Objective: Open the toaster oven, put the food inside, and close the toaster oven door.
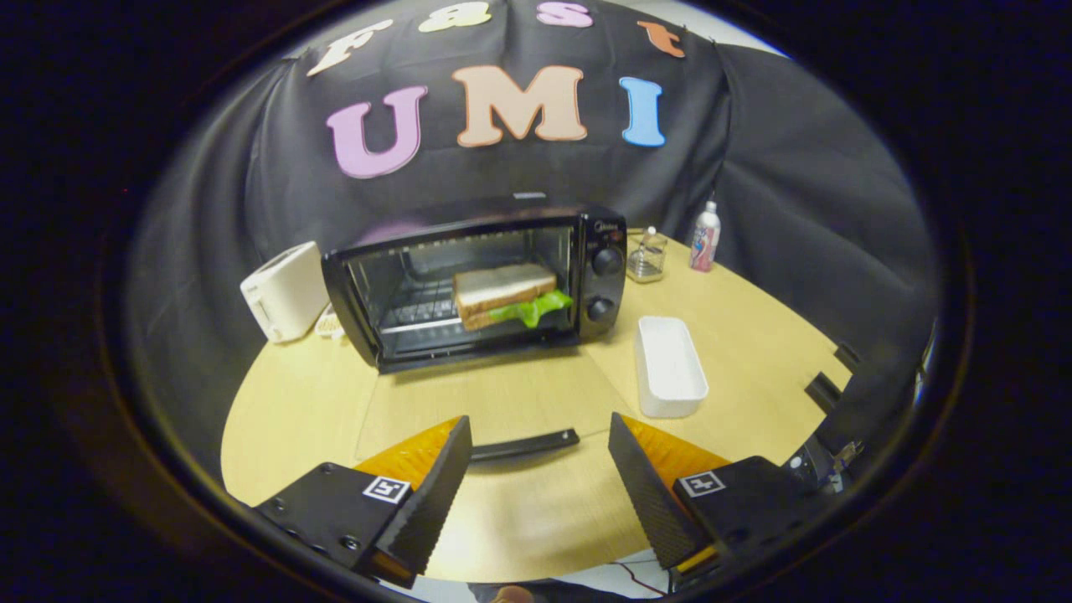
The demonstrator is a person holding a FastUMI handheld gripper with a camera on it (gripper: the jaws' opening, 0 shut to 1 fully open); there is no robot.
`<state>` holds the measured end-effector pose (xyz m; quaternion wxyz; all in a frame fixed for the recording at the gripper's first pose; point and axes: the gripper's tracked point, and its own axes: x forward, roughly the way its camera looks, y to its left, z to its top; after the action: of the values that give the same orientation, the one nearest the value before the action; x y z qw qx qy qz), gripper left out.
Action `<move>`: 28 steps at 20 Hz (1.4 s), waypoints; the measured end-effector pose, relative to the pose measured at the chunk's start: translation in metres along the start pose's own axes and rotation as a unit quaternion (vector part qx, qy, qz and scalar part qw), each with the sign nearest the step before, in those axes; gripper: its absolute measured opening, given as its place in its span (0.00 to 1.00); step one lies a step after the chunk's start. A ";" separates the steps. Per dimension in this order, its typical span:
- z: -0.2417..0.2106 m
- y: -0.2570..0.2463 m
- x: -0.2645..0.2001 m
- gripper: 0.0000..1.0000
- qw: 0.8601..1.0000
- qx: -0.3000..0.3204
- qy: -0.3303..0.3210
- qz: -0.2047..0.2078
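A black toaster oven [599, 243] stands at the back of the wooden table with its glass door [494, 402] folded down flat toward me. A sandwich [505, 293] of bread with green lettuce rests on the rack inside. The door's black handle [523, 445] lies between my fingers, just behind their tips. My gripper [540, 425] is open, its fingers wide apart on either side of the handle, and nothing is held between them.
A white toaster [285, 291] stands left of the oven. To the oven's right lies an empty white rectangular tray [668, 366], and behind it stand a glass jar [646, 255] and a small bottle [705, 237]. The light wooden table [285, 419] curves away at both sides.
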<state>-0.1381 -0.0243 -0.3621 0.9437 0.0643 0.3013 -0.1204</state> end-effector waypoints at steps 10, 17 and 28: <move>-0.049 -0.008 0.023 1.00 0.997 -0.040 0.063 -0.013; -0.067 0.002 0.050 1.00 0.993 -0.083 0.085 -0.004; -0.057 0.008 0.047 0.98 0.990 -0.123 0.069 -0.008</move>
<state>-0.1302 -0.0149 -0.4355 0.9203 -0.0464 0.3790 -0.0847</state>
